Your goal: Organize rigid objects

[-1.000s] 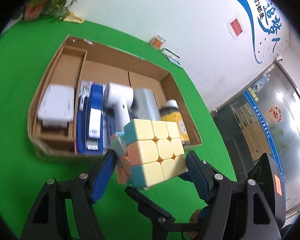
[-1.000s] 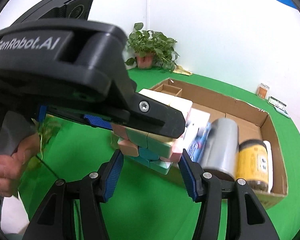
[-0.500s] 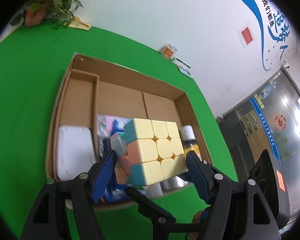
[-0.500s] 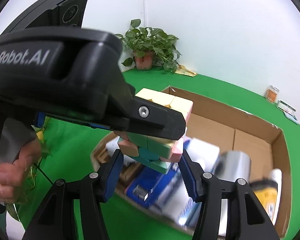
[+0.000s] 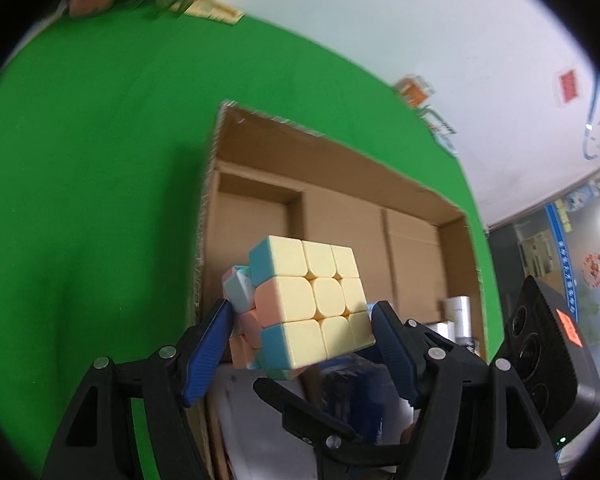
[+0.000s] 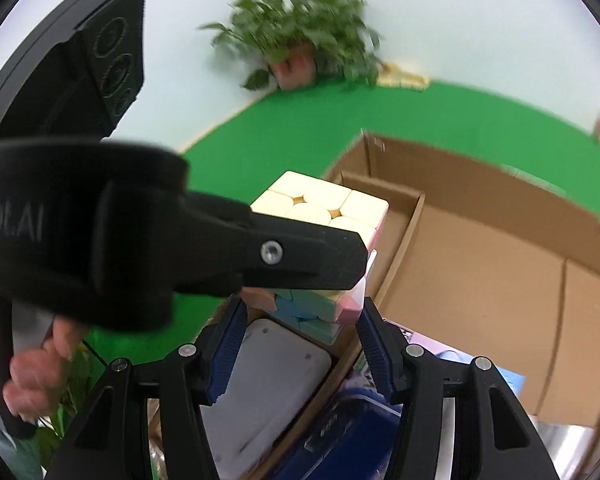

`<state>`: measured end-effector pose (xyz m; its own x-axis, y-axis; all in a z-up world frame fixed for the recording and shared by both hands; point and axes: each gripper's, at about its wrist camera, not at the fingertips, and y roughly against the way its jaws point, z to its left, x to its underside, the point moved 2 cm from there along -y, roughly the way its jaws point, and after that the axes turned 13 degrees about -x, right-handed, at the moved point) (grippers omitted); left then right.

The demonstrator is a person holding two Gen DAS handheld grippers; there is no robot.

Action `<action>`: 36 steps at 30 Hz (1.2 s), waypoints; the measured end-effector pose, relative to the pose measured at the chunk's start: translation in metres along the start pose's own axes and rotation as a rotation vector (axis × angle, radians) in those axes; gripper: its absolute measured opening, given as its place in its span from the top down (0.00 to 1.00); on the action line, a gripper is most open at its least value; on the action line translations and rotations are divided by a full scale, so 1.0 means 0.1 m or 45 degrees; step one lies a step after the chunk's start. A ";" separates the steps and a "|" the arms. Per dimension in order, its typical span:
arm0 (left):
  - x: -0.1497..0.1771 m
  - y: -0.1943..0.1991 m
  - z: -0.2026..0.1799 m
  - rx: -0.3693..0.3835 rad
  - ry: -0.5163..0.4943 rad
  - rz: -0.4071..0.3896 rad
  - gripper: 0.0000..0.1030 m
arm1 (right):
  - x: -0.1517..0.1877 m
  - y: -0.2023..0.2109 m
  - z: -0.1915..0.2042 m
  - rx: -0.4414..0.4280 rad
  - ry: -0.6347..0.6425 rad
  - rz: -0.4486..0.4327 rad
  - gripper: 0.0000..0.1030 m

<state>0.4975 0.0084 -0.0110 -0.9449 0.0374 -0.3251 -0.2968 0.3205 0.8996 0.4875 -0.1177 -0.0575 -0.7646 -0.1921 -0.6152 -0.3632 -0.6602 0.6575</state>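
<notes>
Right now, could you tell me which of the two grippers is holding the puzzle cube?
The left gripper: its blue pads clamp the pastel puzzle cube above the cardboard box. The right gripper is open, holding nothing.

Green surface (image 5: 100, 168), open cardboard box (image 5: 340, 168) set on it, potted plant (image 6: 296, 48) at far edge

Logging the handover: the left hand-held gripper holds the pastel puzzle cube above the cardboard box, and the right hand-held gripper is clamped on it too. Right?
Not quite. The left hand-held gripper does hold the puzzle cube above the cardboard box, but the right hand-held gripper is open below it, its fingers apart; the right wrist view shows this.
</notes>
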 end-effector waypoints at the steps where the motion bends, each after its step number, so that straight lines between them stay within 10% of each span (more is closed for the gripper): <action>1: 0.00 -0.03 0.02 -0.022 0.019 0.002 0.31 | 0.00 0.00 0.01 0.001 0.002 -0.010 0.45; 9: 0.20 0.61 -0.09 -0.242 -0.023 -0.352 0.30 | 0.30 0.64 0.23 0.063 0.014 -0.113 0.29; 13: 0.75 1.17 -0.31 -0.328 -0.082 -0.681 0.19 | 0.72 1.30 0.22 0.174 0.001 -0.310 0.00; 17: 1.49 1.40 -0.61 -0.441 -0.122 -0.861 0.17 | 1.41 1.71 0.35 0.352 0.097 -0.370 0.01; 27: 2.54 1.13 -1.06 -0.664 -0.132 -0.860 0.16 | 2.44 2.44 0.09 0.600 -0.064 -0.409 0.01; 36: 2.82 1.06 -1.34 -0.606 -0.214 -0.828 0.16 | 2.84 2.72 0.12 0.676 -0.095 -0.468 0.01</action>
<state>0.1817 -0.0738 0.0315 -0.5419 0.1359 -0.8294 -0.8403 -0.1074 0.5314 0.1656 -0.3432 -0.0485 -0.5683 0.0416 -0.8218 -0.8073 -0.2211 0.5471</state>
